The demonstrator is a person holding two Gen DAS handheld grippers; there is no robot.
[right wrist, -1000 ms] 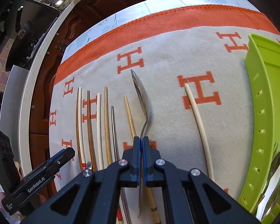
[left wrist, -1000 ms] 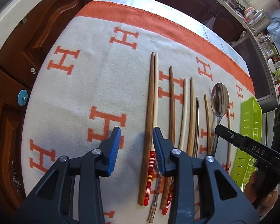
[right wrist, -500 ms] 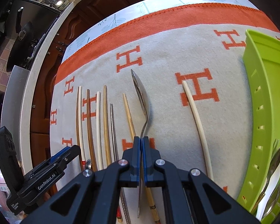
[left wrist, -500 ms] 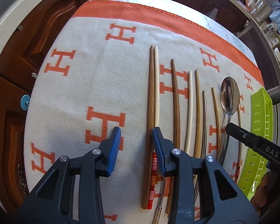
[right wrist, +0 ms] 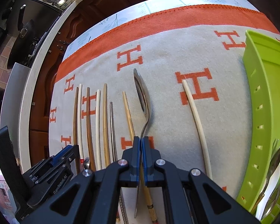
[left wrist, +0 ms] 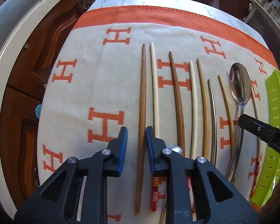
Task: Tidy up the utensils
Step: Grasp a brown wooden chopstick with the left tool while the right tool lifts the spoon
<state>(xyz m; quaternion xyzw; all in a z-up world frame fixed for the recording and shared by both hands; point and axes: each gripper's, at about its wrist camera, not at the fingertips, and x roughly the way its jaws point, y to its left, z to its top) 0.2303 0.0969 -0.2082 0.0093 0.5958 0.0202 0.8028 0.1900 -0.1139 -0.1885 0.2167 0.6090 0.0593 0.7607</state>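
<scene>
While right tool (right wrist: 141,140) still pinches spoon (right wrist: 142,97), left tool (left wrist: 136,136) – spread – now straddles brown chopstick (left wrist: 142,100)

Cloth (left wrist: 106,85): cream w/ orange H motifs, solid orange border band. Chopsticks: dark brown (left wrist: 142,100), pale cream (left wrist: 155,97), mid-brown, tan; some w/ red/yellow striped ends. Spoon (right wrist: 142,100): shiny silver. Basket (right wrist: 261,97): lime green. Left tongs (left wrist: 136,145) & right tongs (right wrist: 141,156): black bodies, blue pads. Cabinets: dark red-brown wood.
</scene>
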